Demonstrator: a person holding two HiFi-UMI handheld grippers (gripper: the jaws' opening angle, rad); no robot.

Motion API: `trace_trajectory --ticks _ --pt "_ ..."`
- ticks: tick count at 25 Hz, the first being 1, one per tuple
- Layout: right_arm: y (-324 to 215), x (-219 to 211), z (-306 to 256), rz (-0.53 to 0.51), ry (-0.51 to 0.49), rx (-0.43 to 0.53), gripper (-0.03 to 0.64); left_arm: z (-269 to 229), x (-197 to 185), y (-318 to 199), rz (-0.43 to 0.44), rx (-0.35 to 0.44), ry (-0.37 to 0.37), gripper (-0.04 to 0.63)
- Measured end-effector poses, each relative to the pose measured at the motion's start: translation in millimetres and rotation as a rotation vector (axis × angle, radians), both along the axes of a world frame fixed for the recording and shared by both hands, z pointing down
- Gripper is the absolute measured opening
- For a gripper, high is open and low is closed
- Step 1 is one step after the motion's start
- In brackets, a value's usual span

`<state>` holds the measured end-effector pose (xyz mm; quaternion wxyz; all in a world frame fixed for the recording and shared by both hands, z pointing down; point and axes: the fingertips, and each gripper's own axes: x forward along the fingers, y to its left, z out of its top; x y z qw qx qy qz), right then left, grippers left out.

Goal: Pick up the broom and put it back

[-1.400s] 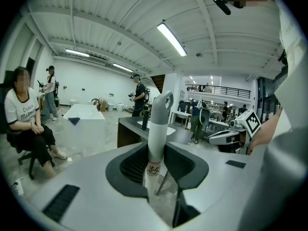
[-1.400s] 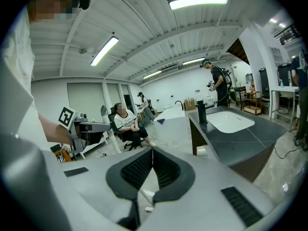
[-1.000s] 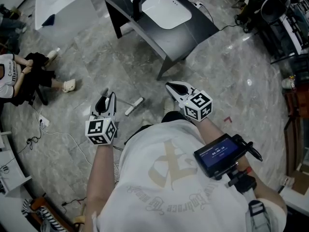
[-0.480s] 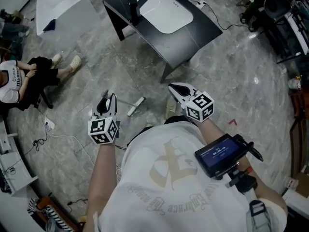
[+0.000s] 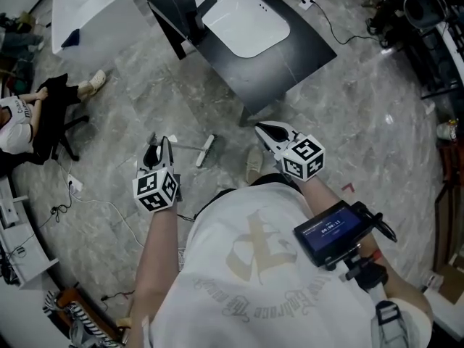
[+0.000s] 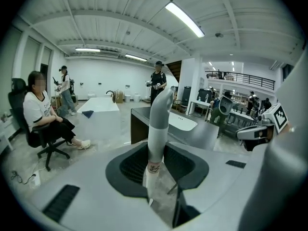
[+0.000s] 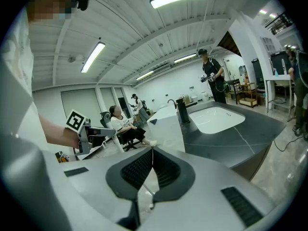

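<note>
Grey marbled floor (image 5: 362, 122), bare across the middle and right of the head view. Bounded at the far right by dark racks (image 5: 435, 42), and at the left by furniture and loose cabling. Widest free lane at the right, between counter and racks. Narrower strip at the upper left, between counter and white unit.

One black counter (image 5: 304, 49), set diagonally ahead, near corner and leg toward the wearer. Inset in its top: one white basin (image 5: 246, 20).

One white unit (image 5: 94, 6) at upper left, well apart from the counter.

One wearer in a white shirt (image 5: 246, 267), filling the lower frame. Three other persons near by:
- one seated person (image 5: 18, 122) at the left edge, on one black swivel chair (image 5: 61, 133);
- one standing person (image 6: 158, 81) behind the counter;
- one more standing figure (image 6: 64, 85) beyond the white unit.

Two grippers, side by side, well apart, both over bare floor.
- Left gripper (image 5: 159, 149): jaws pinching the broom handle (image 6: 156, 138), grey above, white below, upright between the pads.
- Right gripper (image 5: 265, 130): jaws pressed together at the tips, nothing between them; counter leg near, ahead, not touching.

One black screen device (image 5: 335, 230) by the right forearm.

One black faucet (image 5: 201, 9) at the basin's left rim.

One white bar (image 5: 206, 151) with a thin rod, flat on the floor ahead, between the two grippers. Link to the held handle not discernible.

One dark cloth (image 5: 72, 38) on the white unit's near edge.

One white cable with plug block (image 5: 72, 185) on the floor at the left.
</note>
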<state>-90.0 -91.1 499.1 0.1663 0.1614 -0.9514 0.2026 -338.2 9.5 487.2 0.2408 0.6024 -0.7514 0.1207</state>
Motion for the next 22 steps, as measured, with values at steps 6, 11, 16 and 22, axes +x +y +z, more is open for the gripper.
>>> trace_trajectory --ticks 6,11,16,22 --pt "-24 18 12 0.010 0.006 -0.037 0.018 9 12 -38 0.006 -0.017 0.004 0.109" --pt "-44 34 20 0.036 0.003 -0.058 0.018 23 33 -71 0.184 -0.057 -0.032 0.109" --pt "-57 52 21 0.068 -0.002 -0.065 0.018 27 45 -84 0.342 -0.086 -0.049 0.109" --pt "-74 67 29 0.100 0.003 -0.074 0.018 33 44 -112 0.401 -0.116 -0.062 0.109"
